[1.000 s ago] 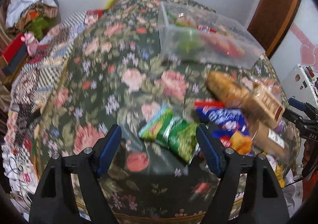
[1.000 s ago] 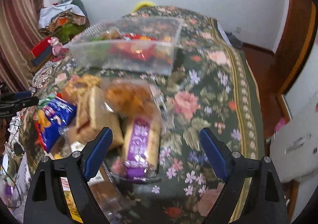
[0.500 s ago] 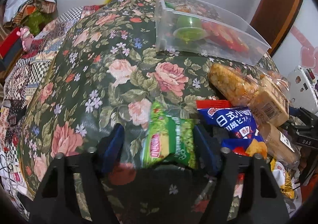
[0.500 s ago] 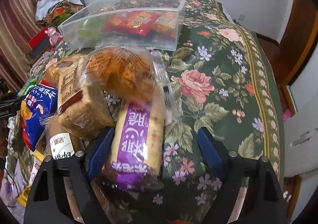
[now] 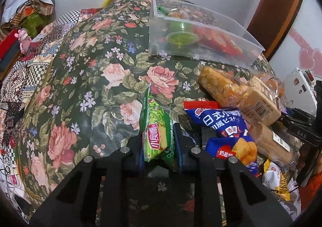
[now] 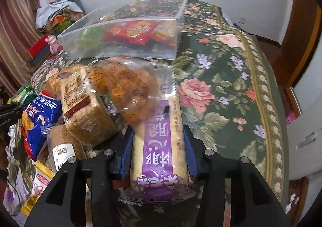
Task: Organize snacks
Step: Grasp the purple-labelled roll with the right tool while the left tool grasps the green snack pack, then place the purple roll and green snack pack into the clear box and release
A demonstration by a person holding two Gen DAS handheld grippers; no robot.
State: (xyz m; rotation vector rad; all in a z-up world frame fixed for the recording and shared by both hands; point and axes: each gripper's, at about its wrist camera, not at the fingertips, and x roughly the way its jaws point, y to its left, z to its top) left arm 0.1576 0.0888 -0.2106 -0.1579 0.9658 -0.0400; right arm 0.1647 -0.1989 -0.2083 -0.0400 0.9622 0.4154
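- The green snack packet (image 5: 156,132) stands on edge, squeezed flat between the blue pads of the left gripper (image 5: 159,146), whose jaws have clamped narrow on it; a red oval on its front carries white Chinese characters that I cannot read with certainty
- The purple-labelled bread pack (image 6: 161,142) lies lengthwise between the blue pads of the right gripper (image 6: 159,150); its jaws are closing and the pads press both long sides of the pack; large white Chinese characters run along the purple band, seen upside down from this camera
- Both packs sit at the near end of the floral tablecloth (image 5: 84,78), in a heap of snacks
- Just right of the green packet lies a blue biscuit bag (image 5: 223,124) with a red top edge and white Japanese-style lettering, also seen in the right view (image 6: 40,114)
- Beside it are clear-wrapped breads: a tan loaf (image 6: 84,110) with a printed nutrition table and a barcode on its end, and an orange crusted bun (image 6: 124,94) overlapping the far end of the purple pack
- A brown roll (image 6: 62,146) with a white label lies below the loaf, its writing too small to read
- Farther back on the cloth stands a clear plastic bin (image 5: 249,43) holding red-orange snack bags (image 6: 138,31) and green jelly cups (image 5: 181,37)
- The other gripper's black body at the right edge bears the letters "DAS"
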